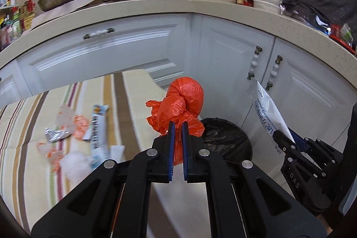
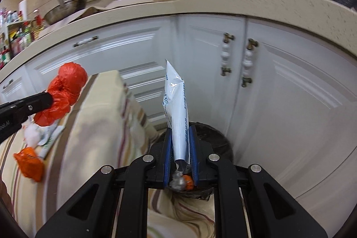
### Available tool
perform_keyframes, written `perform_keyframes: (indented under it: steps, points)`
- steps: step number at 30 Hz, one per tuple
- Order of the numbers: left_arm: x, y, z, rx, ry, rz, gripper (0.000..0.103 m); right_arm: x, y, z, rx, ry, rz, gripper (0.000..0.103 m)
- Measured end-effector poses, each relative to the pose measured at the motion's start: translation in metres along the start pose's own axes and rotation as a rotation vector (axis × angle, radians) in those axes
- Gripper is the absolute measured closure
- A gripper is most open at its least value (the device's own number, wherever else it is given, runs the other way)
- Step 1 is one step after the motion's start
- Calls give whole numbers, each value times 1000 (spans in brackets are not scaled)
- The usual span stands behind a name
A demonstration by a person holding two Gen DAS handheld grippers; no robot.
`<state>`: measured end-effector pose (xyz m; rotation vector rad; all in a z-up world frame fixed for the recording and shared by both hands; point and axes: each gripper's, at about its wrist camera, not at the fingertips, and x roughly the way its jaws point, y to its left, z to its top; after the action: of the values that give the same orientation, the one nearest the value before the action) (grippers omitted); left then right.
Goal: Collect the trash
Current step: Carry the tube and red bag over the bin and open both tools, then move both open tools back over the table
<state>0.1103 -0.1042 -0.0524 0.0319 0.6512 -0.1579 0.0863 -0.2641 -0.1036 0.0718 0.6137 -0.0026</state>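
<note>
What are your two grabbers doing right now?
Left gripper shut on crumpled red plastic bag. Right gripper shut on white foil pouch. Black-lined round bin ahead, nothing blocking.

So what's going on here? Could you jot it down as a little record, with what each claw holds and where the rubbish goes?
left gripper: shut on a crumpled red plastic bag
right gripper: shut on a white milk powder pouch
bin: black-lined, on the floor by the white cabinets
left behind: wrappers and scraps on the striped tablecloth
</note>
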Motion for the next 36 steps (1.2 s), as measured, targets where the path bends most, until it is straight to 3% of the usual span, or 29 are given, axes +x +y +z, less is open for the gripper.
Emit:
perform_keyframes:
  steps: [9, 19, 23, 28, 36]
  points:
    - [65, -51, 9, 41, 76, -5, 97, 30, -35, 1, 36, 14, -25, 87]
    - [124, -77, 14, 56, 156, 7, 97, 72, -58, -1, 61, 30, -23, 87]
    - [141, -83, 16, 58, 185, 3, 96, 97, -66, -4, 86, 34, -19, 67]
    - [144, -83, 15, 54, 183, 11, 69, 108, -73, -9, 103, 57, -33, 66]
    - [122, -66, 25, 8, 153, -9, 63, 80, -71, -5, 109, 43, -45, 60]
